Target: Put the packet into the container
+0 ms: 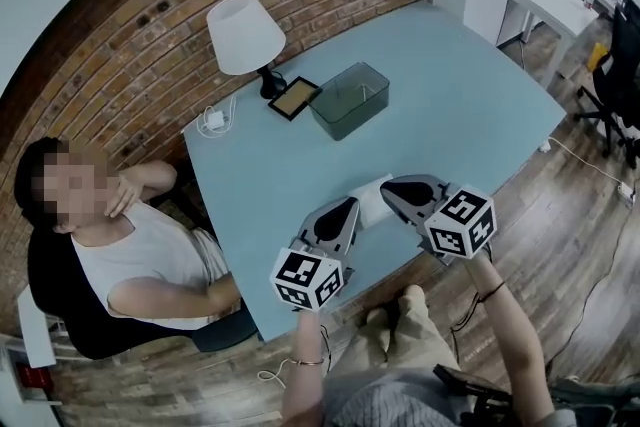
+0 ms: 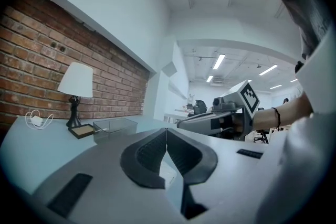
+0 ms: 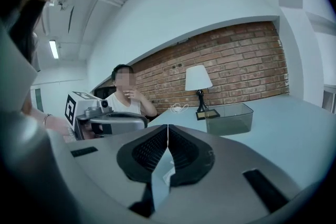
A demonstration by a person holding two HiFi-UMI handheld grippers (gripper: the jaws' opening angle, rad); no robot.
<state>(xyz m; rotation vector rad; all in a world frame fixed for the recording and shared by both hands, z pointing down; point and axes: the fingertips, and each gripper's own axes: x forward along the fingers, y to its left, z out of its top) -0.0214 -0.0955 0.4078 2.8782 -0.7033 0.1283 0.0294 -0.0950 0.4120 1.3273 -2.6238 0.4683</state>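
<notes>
Where the blue table (image 1: 470, 95) fills the frame, the clear container (image 1: 350, 100) sits upper middle. L gripper (image 1: 351, 206) & R gripper (image 1: 386, 187), lower middle, are both shut tight, holding nothing. Little white packet (image 1: 372, 205) lies between them: prob. light, thin, floppy. Pinch an edge.

The left gripper (image 1: 350, 207) and right gripper (image 1: 388, 187) are covering most of the white packet (image 1: 372, 203), leaving it unclear whether either is pinching it. The head view's right edge is cutting off an office chair (image 1: 612, 95). A white item (image 1: 215, 120) by the lamp (image 1: 245, 35) is appearing too small to identify.
</notes>
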